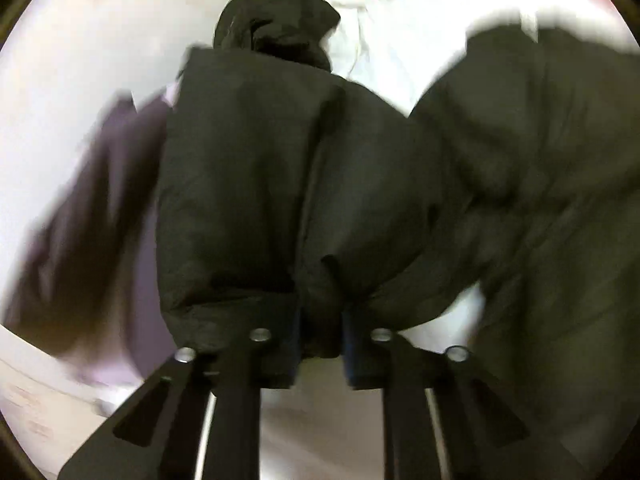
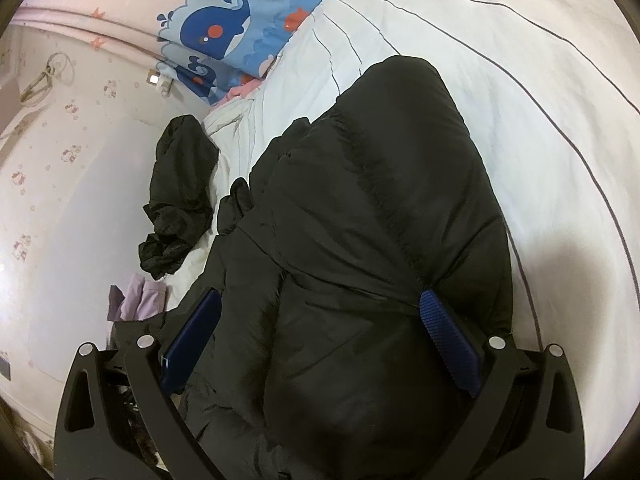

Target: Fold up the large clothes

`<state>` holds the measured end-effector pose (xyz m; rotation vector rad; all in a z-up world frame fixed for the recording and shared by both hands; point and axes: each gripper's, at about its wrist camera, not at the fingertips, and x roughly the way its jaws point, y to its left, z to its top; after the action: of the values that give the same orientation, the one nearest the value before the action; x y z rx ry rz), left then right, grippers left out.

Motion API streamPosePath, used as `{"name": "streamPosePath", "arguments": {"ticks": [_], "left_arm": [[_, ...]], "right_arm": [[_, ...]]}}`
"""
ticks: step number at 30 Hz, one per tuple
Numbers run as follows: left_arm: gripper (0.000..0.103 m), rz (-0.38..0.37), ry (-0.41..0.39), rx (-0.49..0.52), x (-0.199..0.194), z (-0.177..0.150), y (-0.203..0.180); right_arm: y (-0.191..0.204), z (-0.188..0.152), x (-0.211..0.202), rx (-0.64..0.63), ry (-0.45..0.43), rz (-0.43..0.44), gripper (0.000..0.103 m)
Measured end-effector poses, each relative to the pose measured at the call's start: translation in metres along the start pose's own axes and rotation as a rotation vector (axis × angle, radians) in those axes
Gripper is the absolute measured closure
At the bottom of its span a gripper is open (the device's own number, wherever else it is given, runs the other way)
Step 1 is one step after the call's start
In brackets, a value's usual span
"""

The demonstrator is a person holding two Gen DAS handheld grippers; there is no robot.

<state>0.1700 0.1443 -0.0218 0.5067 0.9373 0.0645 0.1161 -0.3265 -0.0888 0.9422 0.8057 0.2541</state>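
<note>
**Now: left clamped on the jacket, right astride it**

Plainly pinched in the left gripper: a bunched fold of the black jacket, fingers drawn close together on the cloth, the view blurred. Spread wide, by contrast, the right gripper, its 2 blue pads flanking the padded bulk without clearly pressing it (contact on the right pad possible, not certain). Lying straight ahead of the right fingers, the jacket, long axis running away from them toward the far end of the bed. Likely next: carrying the left-held part over along or across that axis, so left nearer the work, right placed to pin.

Underneath, a soft white quilted cover with thin dark lines. Left of the jacket, a second black garment, crumpled, apart from it; nearer, some lilac cloth. Beyond, a whale-print blanket and a patterned wall.
</note>
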Motion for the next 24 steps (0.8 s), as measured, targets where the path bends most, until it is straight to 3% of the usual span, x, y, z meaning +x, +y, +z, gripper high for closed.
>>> {"name": "streamPosePath", "arguments": {"ticks": [2, 7, 10, 12, 16, 17, 21, 24], "left_arm": [[0.091, -0.094, -0.010, -0.089, -0.004, 0.002, 0.013], [0.092, -0.527, -0.096, -0.356, -0.028, 0.007, 0.044], [0.092, -0.745, -0.175, -0.441, -0.051, 0.014, 0.042], [0.092, -0.851, -0.215, -0.467, -0.063, 0.021, 0.036], [0.092, -0.952, -0.257, -0.419, -0.086, 0.045, -0.003], [0.092, -0.972, -0.253, -0.404, -0.088, 0.049, -0.014], [0.092, -1.038, -0.222, -0.340, -0.093, 0.053, -0.061], [0.092, -1.077, -0.206, -0.322, -0.089, 0.051, -0.079]], "right_arm": [[-0.001, 0.001, -0.001, -0.006, 0.001, -0.004, 0.007], [0.019, -0.003, -0.011, -0.056, -0.050, -0.051, 0.007], [0.067, -0.016, -0.022, -0.245, -0.098, 0.036, 0.007], [0.103, -0.036, -0.018, -0.364, -0.063, 0.180, 0.007], [0.145, -0.079, 0.033, -0.342, 0.255, 0.477, 0.007], [0.151, -0.084, 0.040, -0.338, 0.288, 0.500, 0.007], [0.175, -0.087, 0.065, -0.250, 0.360, 0.630, 0.007], [0.188, -0.074, 0.072, -0.192, 0.324, 0.686, 0.007]]}}
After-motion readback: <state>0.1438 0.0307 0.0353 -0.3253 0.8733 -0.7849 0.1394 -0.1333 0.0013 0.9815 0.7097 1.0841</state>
